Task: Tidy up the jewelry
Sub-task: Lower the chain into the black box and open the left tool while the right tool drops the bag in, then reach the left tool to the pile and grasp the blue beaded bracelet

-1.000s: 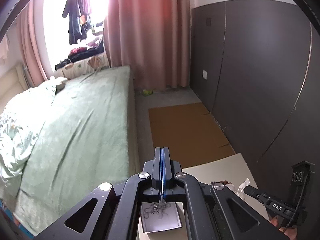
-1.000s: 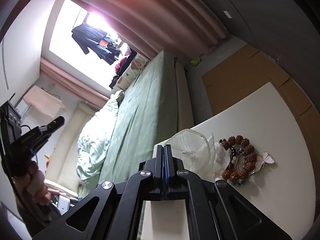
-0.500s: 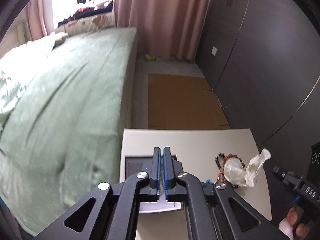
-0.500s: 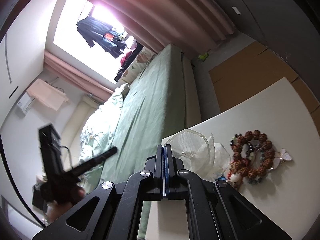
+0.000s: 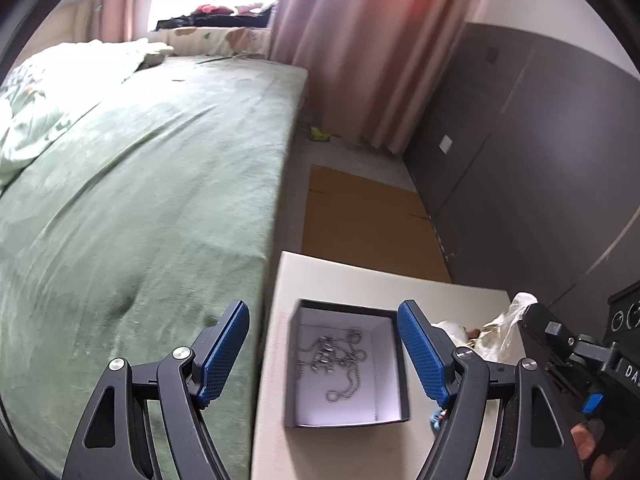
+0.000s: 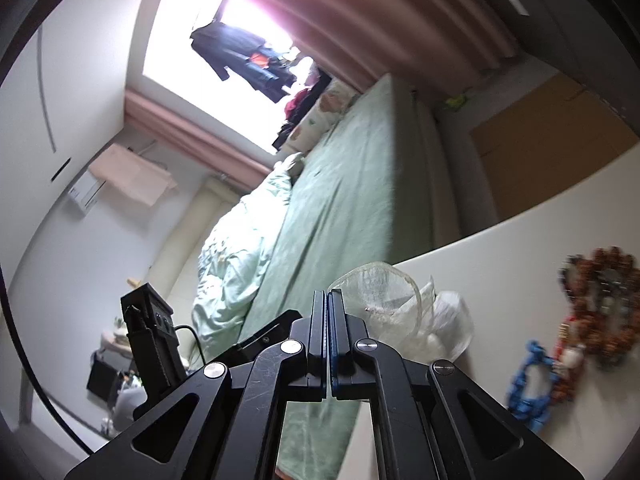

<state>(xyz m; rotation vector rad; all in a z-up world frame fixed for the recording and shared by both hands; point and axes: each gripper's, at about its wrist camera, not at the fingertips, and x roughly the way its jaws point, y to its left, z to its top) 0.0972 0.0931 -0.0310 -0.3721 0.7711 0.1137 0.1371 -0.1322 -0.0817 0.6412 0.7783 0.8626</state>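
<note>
Silver chain (image 5: 335, 358) lies loose on the white floor of a small dark box (image 5: 348, 414) that sits open near the left edge of a cream table (image 5: 360, 280). The left gripper (image 5: 324, 354) hangs over that box with its blue pads (image 5: 420, 354) wide apart and opening further; the box shows in the gap between them, but neither pad touches it or the chain. The right gripper (image 6: 328, 344) has its jaws pressed flat together with nothing between them, and it points across the table toward a green bed (image 6: 352, 200). Just beyond its tips lies a crumpled clear plastic bag (image 6: 400, 304). Further right on the table are a blurred brown bead bracelet (image 6: 604, 300) and a blue trinket (image 6: 528, 384), close to each other and well apart from the bag.
</note>
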